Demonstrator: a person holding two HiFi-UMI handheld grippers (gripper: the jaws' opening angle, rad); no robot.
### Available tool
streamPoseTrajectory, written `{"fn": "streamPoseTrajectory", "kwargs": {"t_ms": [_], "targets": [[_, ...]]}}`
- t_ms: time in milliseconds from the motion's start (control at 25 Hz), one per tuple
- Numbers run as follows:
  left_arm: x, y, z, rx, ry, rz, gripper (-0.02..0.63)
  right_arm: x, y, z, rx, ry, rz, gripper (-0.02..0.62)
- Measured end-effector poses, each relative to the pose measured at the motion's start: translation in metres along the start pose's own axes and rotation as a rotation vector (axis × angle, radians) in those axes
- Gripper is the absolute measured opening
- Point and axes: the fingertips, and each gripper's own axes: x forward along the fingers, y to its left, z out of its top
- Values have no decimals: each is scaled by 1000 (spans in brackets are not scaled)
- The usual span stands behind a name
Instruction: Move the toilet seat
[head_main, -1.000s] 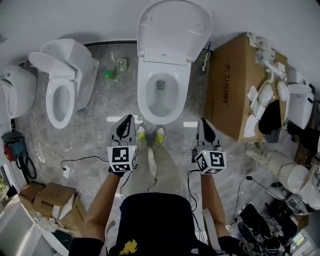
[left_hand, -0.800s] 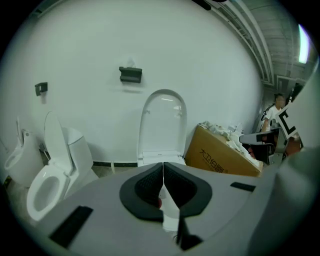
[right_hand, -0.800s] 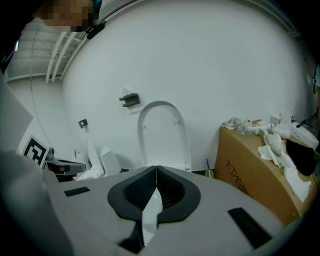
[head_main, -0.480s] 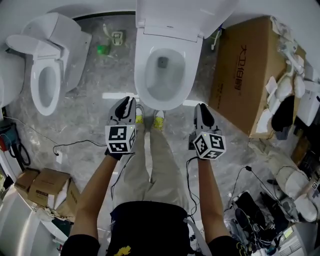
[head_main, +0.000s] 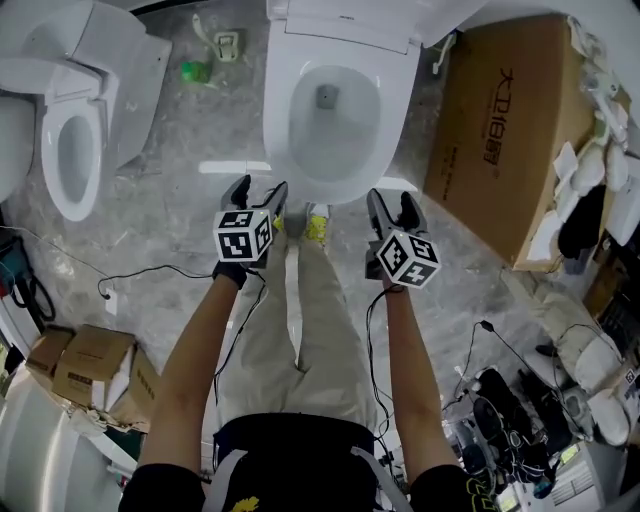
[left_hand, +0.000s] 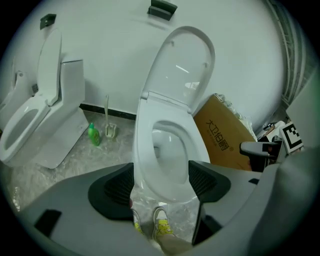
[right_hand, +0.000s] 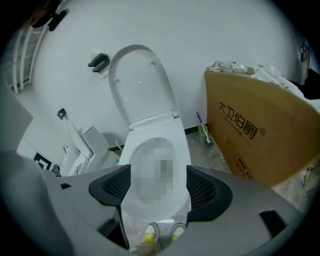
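A white toilet (head_main: 290, 150) stands straight ahead, its lid (left_hand: 182, 65) raised against the wall and the seat ring (left_hand: 142, 160) lying flat on the bowl. My left gripper (head_main: 258, 190) hovers just short of the bowl's front left rim. My right gripper (head_main: 392, 200) hovers at the front right. Both sets of jaws are opening and hold nothing. In the left gripper view the left gripper (left_hand: 160, 185) frames the bowl's front between its pads. In the right gripper view the right gripper (right_hand: 160, 187) frames it too, with the raised lid (right_hand: 140, 85) beyond.
A second toilet (head_main: 70, 110) stands at the left and a large cardboard box (head_main: 500, 130) close on the right. A green bottle (head_main: 195, 70) and a brush holder (head_main: 225, 42) sit between the toilets. Cables (head_main: 130, 280), small boxes (head_main: 90, 370) and clutter (head_main: 520, 420) lie behind.
Both grippers have moved forward to the bowl's front edge. Their jaws, shut in the earlier frames, now stand apart.
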Motion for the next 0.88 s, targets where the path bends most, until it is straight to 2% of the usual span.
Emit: {"fn": "streamPoseTrajectory", "kwargs": {"t_ms": [440,640,880], "targets": [[63,17,-29,-43,75,-12,368,62,-41,-67,118,94,-86,367],[83,27,-36,-88,87,-3,374,89,-52,-92,142,128,-115,370],[102,30,-43,-89,103,2,374,107,-56,-108,153,147,-113,371]]}}
